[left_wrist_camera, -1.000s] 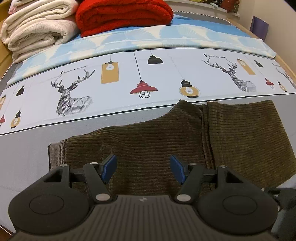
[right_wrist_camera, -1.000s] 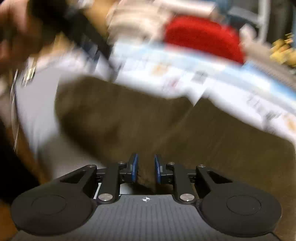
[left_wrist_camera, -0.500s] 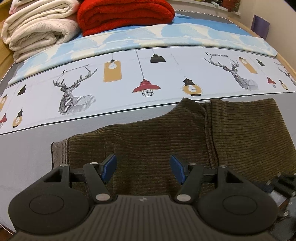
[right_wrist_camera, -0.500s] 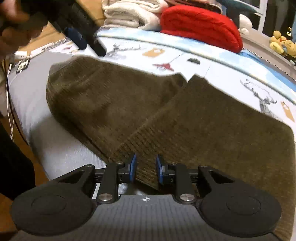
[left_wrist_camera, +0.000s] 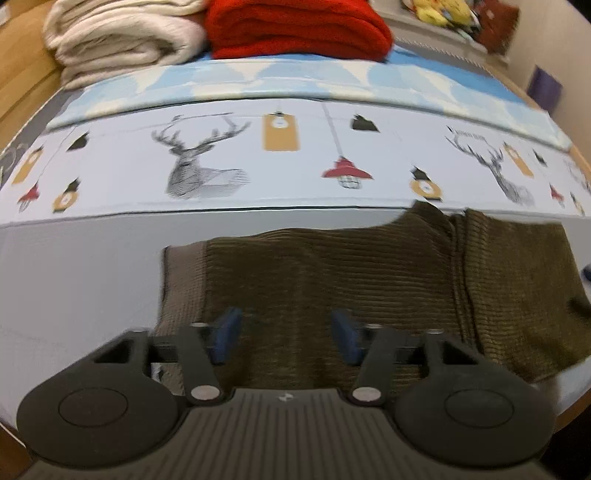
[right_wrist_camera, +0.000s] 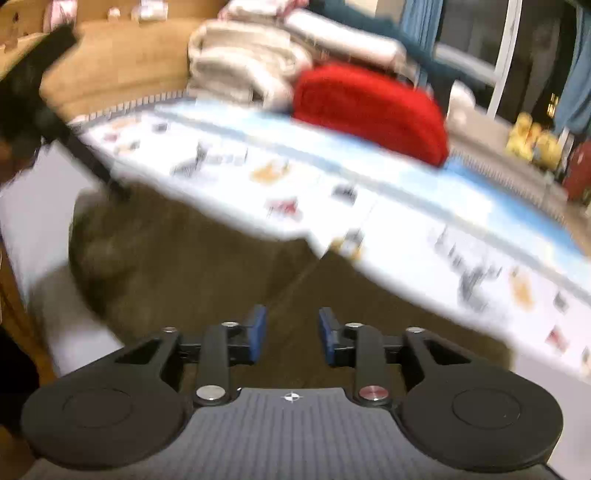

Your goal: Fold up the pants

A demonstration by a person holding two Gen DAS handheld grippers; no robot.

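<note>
Olive-brown corduroy pants [left_wrist_camera: 332, 280] lie folded flat on the grey bed edge, waistband [left_wrist_camera: 183, 280] to the left. My left gripper [left_wrist_camera: 286, 339] is open and empty, hovering just over the pants near the waistband. In the blurred right wrist view the pants [right_wrist_camera: 207, 266] spread ahead, and my right gripper [right_wrist_camera: 291, 332] is open, empty, above their near edge. The left gripper also shows there as a dark shape [right_wrist_camera: 33, 107] at the far left.
A printed sheet with deer and lamps [left_wrist_camera: 280, 162] lies beyond the pants. Folded cream blankets [left_wrist_camera: 118, 40] and a red blanket [left_wrist_camera: 295, 29] are stacked at the back. The wooden bed frame [right_wrist_camera: 110, 62] runs on the left. Yellow plush toys [right_wrist_camera: 532, 136] sit far right.
My right gripper has opened from nearly shut and lifted, swinging its view upward. My left gripper has moved slightly forward and left over the pants, still open.
</note>
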